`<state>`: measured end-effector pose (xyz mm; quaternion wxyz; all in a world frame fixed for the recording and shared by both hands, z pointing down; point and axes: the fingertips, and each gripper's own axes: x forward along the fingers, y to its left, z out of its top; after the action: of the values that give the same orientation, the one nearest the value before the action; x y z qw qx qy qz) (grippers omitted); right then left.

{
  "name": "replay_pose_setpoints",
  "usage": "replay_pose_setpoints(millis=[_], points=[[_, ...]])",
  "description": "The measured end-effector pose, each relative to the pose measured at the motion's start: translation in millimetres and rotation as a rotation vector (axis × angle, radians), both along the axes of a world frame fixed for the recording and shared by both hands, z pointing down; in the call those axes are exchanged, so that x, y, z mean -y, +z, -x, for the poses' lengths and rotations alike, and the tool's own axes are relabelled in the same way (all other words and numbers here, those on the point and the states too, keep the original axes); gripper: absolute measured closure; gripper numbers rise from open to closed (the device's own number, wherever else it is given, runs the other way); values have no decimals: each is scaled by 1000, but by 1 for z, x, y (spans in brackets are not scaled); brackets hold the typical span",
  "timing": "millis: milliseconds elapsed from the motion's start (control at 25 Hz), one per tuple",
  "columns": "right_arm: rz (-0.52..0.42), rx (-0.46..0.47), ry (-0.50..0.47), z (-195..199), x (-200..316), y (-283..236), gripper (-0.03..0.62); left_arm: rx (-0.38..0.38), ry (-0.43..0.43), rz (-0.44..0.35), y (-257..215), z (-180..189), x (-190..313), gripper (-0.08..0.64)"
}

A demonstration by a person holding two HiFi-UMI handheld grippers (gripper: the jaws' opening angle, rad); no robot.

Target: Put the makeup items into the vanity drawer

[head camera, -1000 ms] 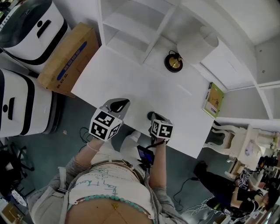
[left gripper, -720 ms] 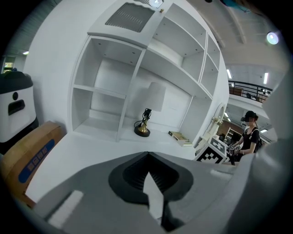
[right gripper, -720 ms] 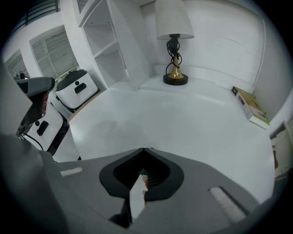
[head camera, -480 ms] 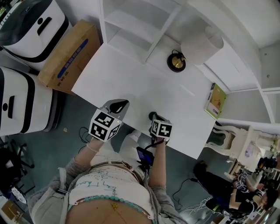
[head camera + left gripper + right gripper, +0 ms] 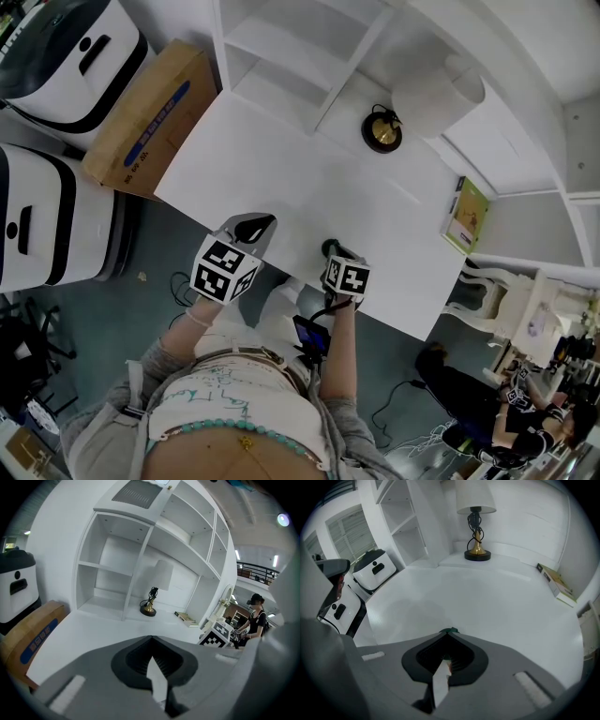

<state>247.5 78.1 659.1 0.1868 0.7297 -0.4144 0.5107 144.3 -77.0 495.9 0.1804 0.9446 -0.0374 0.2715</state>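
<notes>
No loose makeup items show on the white vanity table [image 5: 309,178]. I see no drawer in any view. My left gripper [image 5: 255,225] hovers at the table's near edge; its jaws meet at the tip [image 5: 151,637] with nothing between them. To its right, my right gripper [image 5: 329,249] is also over the near edge, and its jaws are closed [image 5: 449,633]. A small dark green item [image 5: 450,630] pokes out at that tip, with an orange bit inside the jaws; what it is cannot be told.
A gold-footed lamp [image 5: 382,131] stands at the back of the table and a green book [image 5: 462,216] lies at its right end. Open white shelves [image 5: 281,56] rise behind. A cardboard box [image 5: 150,117] and white machines [image 5: 56,56] stand left. A person [image 5: 487,403] sits at far right.
Both grippers stay almost where they were at the table's near edge. Only the head view has shifted slightly.
</notes>
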Motion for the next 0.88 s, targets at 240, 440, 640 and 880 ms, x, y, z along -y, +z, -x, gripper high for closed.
replay_pose_setpoints(millis=[240, 440, 640, 880], points=[[-2, -6, 16, -3, -2, 4, 557, 6, 1, 3, 3, 1, 0, 558], [-10, -10, 32, -3, -1, 4, 538, 15, -4, 6, 5, 3, 2, 558], [13, -26, 50, -5, -4, 7, 512, 21, -6, 9, 8, 4, 4, 558], [-12, -17, 61, -4, -2, 7, 492, 26, -12, 13, 12, 6, 5, 558]])
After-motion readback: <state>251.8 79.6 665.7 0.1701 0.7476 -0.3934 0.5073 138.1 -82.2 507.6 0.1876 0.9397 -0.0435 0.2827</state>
